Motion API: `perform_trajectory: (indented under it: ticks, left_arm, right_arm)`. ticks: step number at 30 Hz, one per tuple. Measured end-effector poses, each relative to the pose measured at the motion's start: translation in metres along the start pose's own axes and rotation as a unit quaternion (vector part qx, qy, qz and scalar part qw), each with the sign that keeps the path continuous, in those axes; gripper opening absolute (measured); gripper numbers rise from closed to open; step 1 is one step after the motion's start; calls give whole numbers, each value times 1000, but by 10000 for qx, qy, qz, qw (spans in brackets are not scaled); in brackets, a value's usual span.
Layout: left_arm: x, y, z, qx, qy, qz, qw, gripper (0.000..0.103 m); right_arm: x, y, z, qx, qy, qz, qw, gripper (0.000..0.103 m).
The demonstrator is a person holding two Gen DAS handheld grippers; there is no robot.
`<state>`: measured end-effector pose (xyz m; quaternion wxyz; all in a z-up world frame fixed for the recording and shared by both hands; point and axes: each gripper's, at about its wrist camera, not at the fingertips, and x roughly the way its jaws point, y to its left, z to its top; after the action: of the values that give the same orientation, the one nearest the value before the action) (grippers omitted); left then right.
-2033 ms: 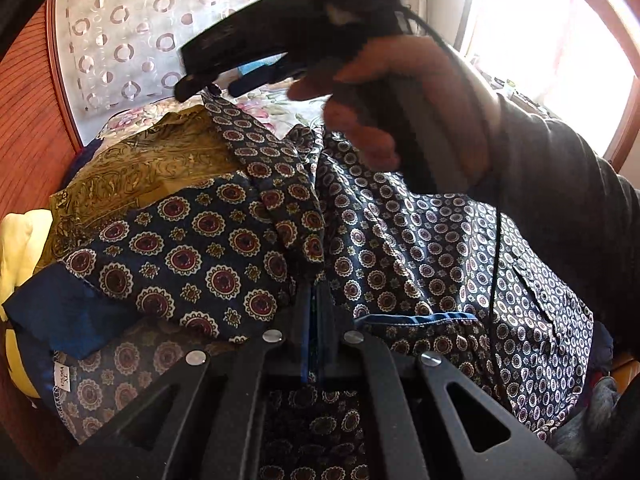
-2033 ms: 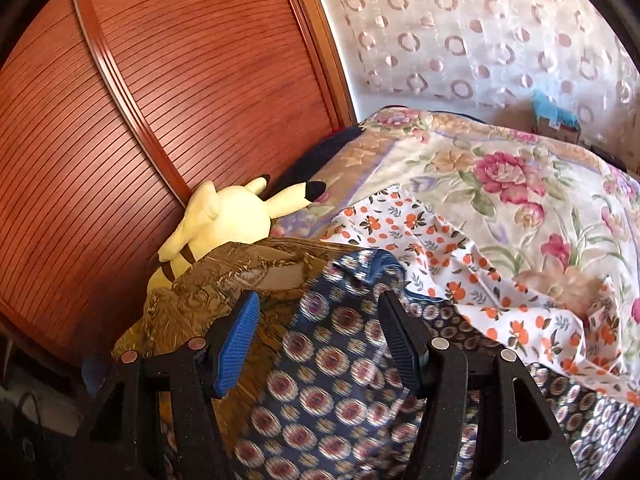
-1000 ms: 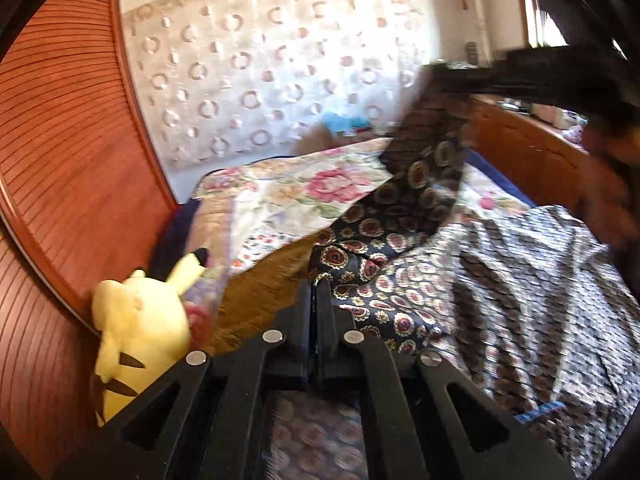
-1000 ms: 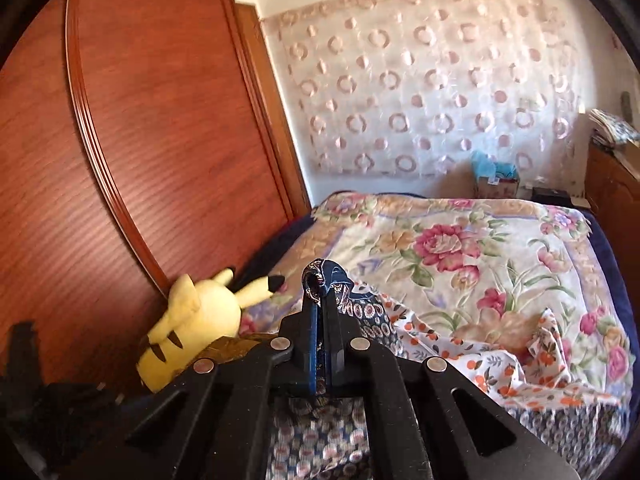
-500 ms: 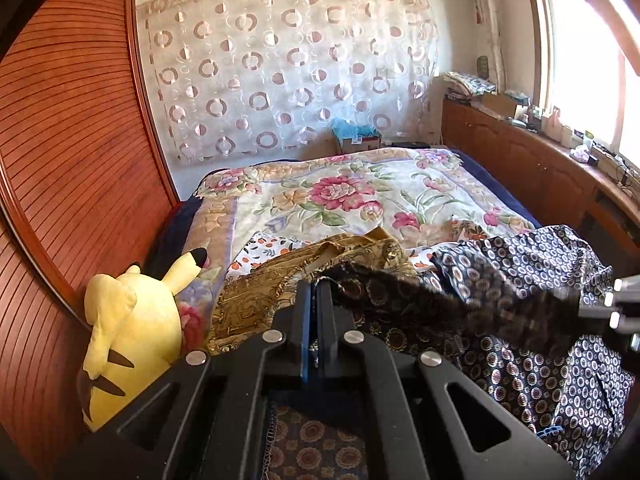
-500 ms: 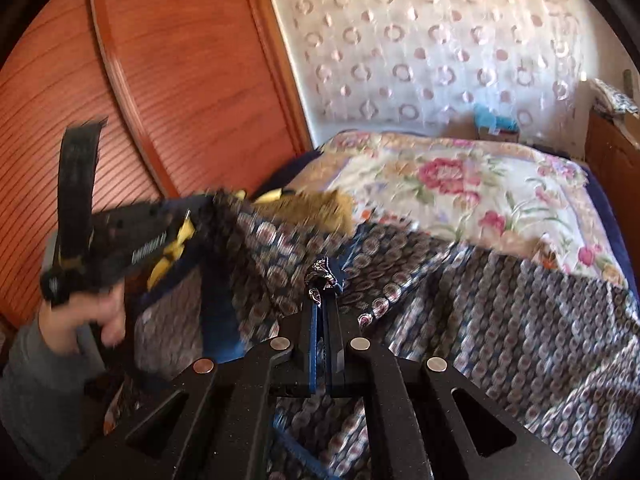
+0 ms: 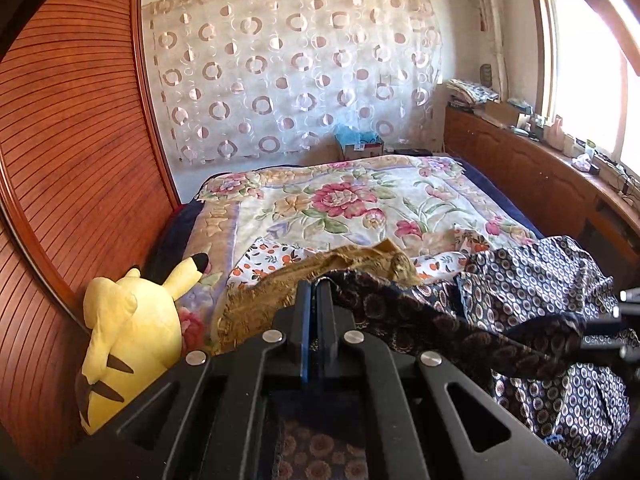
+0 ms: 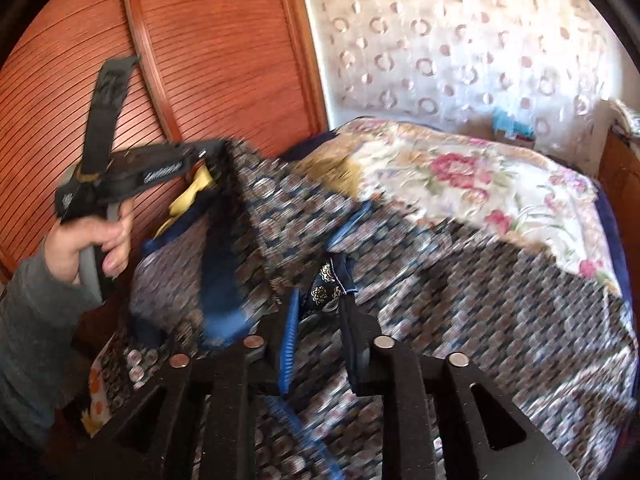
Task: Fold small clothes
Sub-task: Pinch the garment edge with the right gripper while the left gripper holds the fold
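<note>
Bed (image 7: pixel 472 192) under a floral cover, filling most of both views, set against a ribbed wooden wall panel (image 7: pixel 72 152) with a circle-patterned curtain (image 7: pixel 288 80) behind. Navy patterned garment (image 7: pixel 536 280) spread over the near part of the bed, one edge drawn up taut between the two tools. Mustard-gold cloth (image 7: pixel 280 280) lying crumpled just beyond it, on top of a white cloth printed with orange flowers (image 7: pixel 272 256). Yellow plush toy (image 7: pixel 128 328) propped against the panel beside the bed's edge. Left hand-held gripper (image 7: pixel 314 292) pressed fully together, a fold of the navy garment pinched at its tips; seen from the right wrist view held aloft by the left hand (image 8: pixel 92 240) in a grey sleeve (image 8: pixel 28 320). Right hand-held gripper (image 8: pixel 320 316) with jaws opening, blue pads now apart; a navy hem corner of the garment standing between them, touching or near the right-side pad, no longer clamped. Right wrist view blurred; finer detail of the cloth not determinable.
</note>
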<state>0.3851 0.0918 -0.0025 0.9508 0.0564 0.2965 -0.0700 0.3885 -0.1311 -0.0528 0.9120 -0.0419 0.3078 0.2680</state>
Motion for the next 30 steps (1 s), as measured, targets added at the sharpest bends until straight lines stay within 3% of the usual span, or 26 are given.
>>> perform_trajectory:
  ticks: [2, 5, 8, 16, 23, 30]
  left_arm:
    - [3, 1, 3, 9, -17, 22, 10000, 3]
    - [9, 2, 7, 37, -32, 74, 10000, 3]
    - [12, 2, 7, 51, -31, 98, 9999, 3]
    - [19, 2, 5, -10, 7, 83, 10000, 3]
    - [28, 6, 12, -69, -56, 206, 9997, 3]
    - [38, 7, 30, -92, -139, 242, 9996, 3]
  right_arm:
    - [1, -8, 7, 87, -41, 2, 10000, 45]
    - [5, -16, 16, 66, -52, 160, 9998, 46]
    - [11, -20, 19, -40, -43, 38, 10000, 47]
    - [66, -30, 38, -118, -43, -71, 9999, 47]
    - [136, -55, 37, 173, 411, -290, 9986, 47]
    - [164, -77, 23, 369, 697, -417, 9960, 47]
